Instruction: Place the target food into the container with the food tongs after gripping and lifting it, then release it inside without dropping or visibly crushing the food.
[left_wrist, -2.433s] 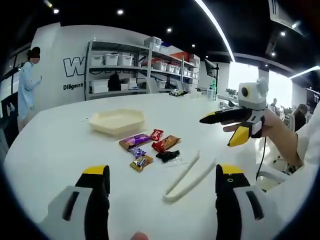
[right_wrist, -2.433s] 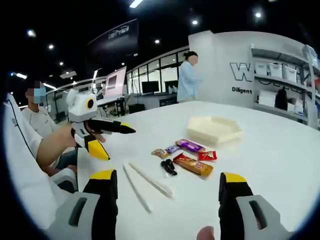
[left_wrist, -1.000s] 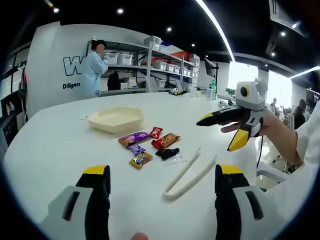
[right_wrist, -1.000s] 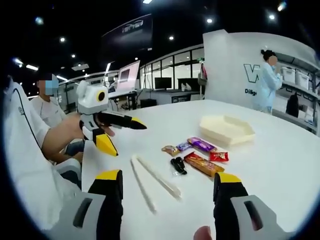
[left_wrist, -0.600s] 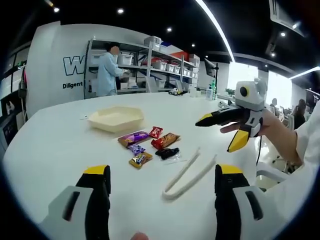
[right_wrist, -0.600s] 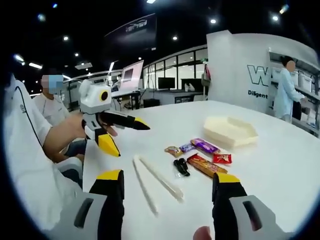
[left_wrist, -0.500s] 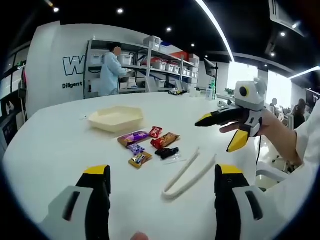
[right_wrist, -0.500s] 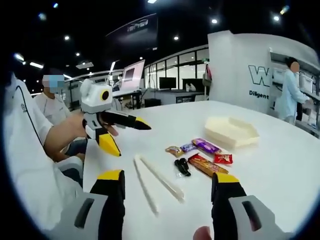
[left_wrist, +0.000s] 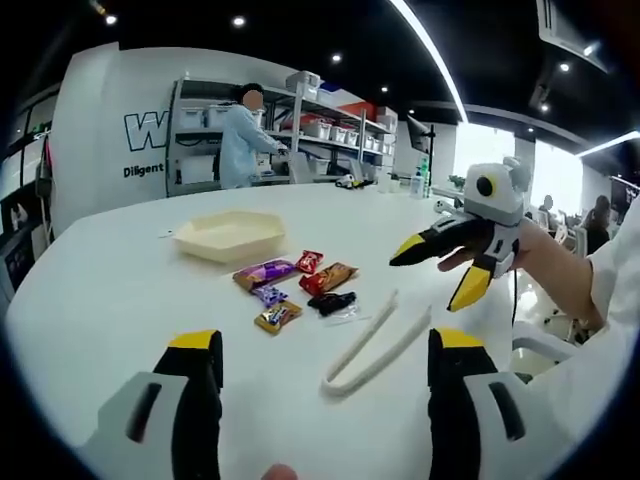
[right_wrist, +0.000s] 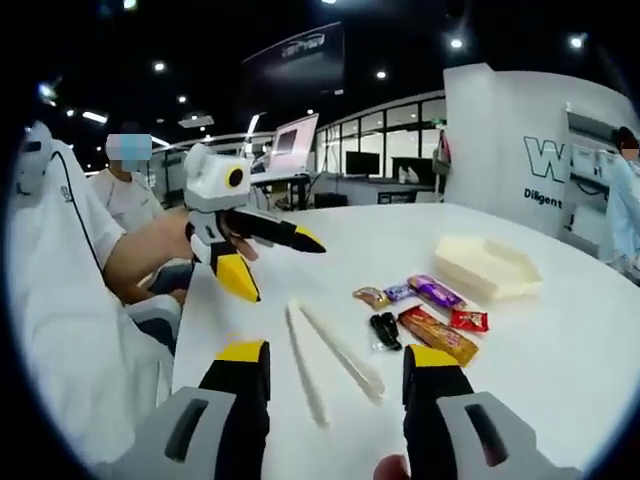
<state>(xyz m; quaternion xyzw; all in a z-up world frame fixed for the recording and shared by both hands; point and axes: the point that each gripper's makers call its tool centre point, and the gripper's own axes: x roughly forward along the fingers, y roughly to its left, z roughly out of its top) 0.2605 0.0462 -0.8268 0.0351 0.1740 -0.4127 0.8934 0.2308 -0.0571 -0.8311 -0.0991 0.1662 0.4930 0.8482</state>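
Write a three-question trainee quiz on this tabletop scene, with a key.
1. True or false: the food tongs lie flat on the white table, touched by neither claw.
2. Which lies nearest the tongs? A) the cream hexagonal container B) the black-wrapped snack C) the purple wrapper
3. Fill in: in the left gripper view, the right claw hovers with its jaws ____.

Key: 1 true; 2 B; 3 open.
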